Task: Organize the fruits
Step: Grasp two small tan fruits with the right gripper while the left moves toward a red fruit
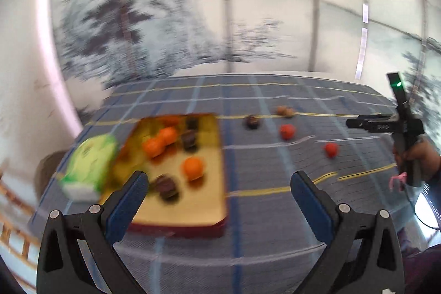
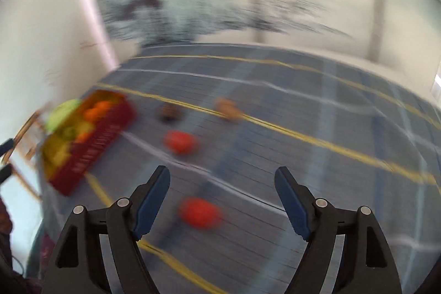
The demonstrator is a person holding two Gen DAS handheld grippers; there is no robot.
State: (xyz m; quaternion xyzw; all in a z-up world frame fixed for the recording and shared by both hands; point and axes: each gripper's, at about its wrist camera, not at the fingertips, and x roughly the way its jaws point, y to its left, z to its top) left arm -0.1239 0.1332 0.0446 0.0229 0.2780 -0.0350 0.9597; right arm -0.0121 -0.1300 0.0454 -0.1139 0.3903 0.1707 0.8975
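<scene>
Both tongs are wide and hold nothing. The left tongs [image 1: 219, 183] hang by the tray [image 1: 215, 197]. The right tongs [image 2: 222, 183] hang over a red fruit [image 2: 199, 212].

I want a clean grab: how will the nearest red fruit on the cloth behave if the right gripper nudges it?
The red fruit looks round, so it would probably roll if nudged. It looks small and likely light. The right gripper is open, wider than the fruit.

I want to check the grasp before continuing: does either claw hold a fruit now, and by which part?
Nothing is held. The left claw and the right claw both stand open and empty; the nearest red fruit lies on the tablecloth, untouched.
</scene>
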